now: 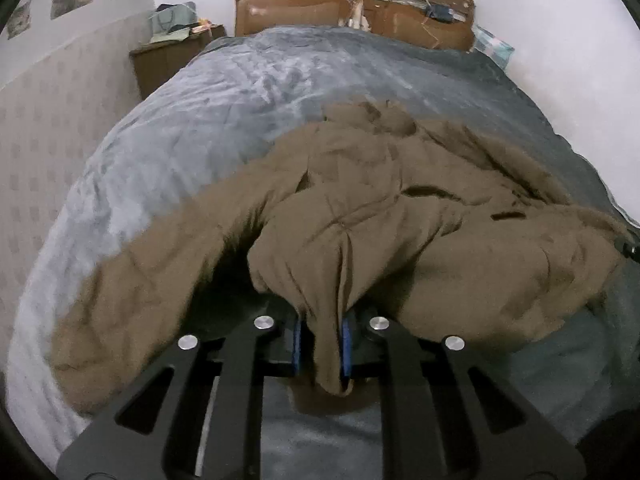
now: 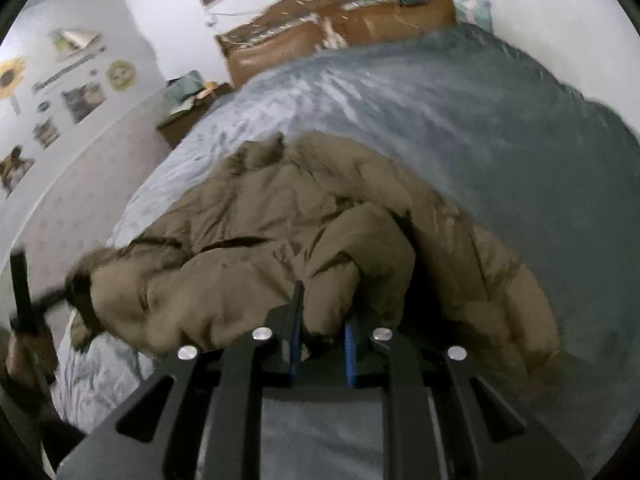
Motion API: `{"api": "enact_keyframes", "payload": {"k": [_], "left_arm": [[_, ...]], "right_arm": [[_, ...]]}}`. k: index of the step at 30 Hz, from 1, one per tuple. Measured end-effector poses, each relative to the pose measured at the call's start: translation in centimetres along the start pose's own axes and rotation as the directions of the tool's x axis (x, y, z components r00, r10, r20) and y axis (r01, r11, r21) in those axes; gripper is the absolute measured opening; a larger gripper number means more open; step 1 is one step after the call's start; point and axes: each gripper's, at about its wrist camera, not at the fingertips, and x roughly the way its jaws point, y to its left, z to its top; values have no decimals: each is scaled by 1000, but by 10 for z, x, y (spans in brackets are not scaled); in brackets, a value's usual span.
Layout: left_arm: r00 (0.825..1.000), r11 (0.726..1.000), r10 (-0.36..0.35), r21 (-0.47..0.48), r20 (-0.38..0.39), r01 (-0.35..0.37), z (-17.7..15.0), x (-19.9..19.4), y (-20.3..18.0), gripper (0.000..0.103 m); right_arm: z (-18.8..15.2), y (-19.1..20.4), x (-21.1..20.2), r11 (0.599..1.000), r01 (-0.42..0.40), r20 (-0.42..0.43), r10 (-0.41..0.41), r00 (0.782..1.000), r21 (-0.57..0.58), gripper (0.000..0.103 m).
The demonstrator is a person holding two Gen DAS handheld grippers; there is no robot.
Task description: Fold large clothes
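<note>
Pinching a bunched fold of the brown padded coat (image 1: 360, 200), the left gripper (image 1: 322, 344) has its blue pads nearly together with fabric squeezed between them. The right gripper (image 2: 322, 344) likewise clamps a puffy lump of the same coat, jaws almost closed on it. Ahead of both grippers the coat lies crumpled on the grey blanket (image 1: 224, 92) of the bed, its bulk spreading away from the fingers toward the wooden headboard (image 1: 352, 4). Soft, thick and quilted, it will likely sag and slump heavily when raised; gripping at hems or seams, well apart, should spread it better than mid-panel bunches.
</note>
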Motion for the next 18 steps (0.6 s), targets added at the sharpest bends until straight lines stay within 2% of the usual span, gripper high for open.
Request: {"api": "enact_keyframes", "payload": {"k": [3,5,7,9,10,11,12,13,15,18], "left_arm": [[998,997,-29,75,-63,33,4,-30,15,21],[997,995,-19,94,-74,26,0,-33,18,26],[995,995,21,96,-101,-12,-14,-32,25,41],[993,994,50,102,-111,-39,-30,-32,29,49],[991,992,79,103,-108,-67,-38,-31,31,58],[990,991,96,101,-100,-86,-42,-30,32,65],[990,991,105,93,-90,-96,-47,-29,34,80],[991,991,117,76,-71,-111,-50,-29,38,88],[985,984,169,64,-41,-166,-51,-24,47,90],[972,971,234,54,-14,-233,-58,-16,71,91]], "right_arm": [[-12,15,-24,997,-34,-38,31,999,-66,16],[-32,36,-26,991,-59,-83,49,995,-119,16],[-53,45,-31,984,-93,-141,71,987,-152,18],[-72,50,-17,977,-115,-209,77,975,-178,31],[-78,52,-22,974,-102,-213,59,975,-200,38],[-79,51,-24,973,-89,-212,43,976,-212,57],[-78,50,-29,974,-67,-200,23,980,-217,76],[-76,48,-35,978,-45,-170,10,985,-203,81],[-60,32,-41,987,3,-115,-22,993,-158,82],[-33,7,-26,983,122,-37,-128,991,-140,85]]}}
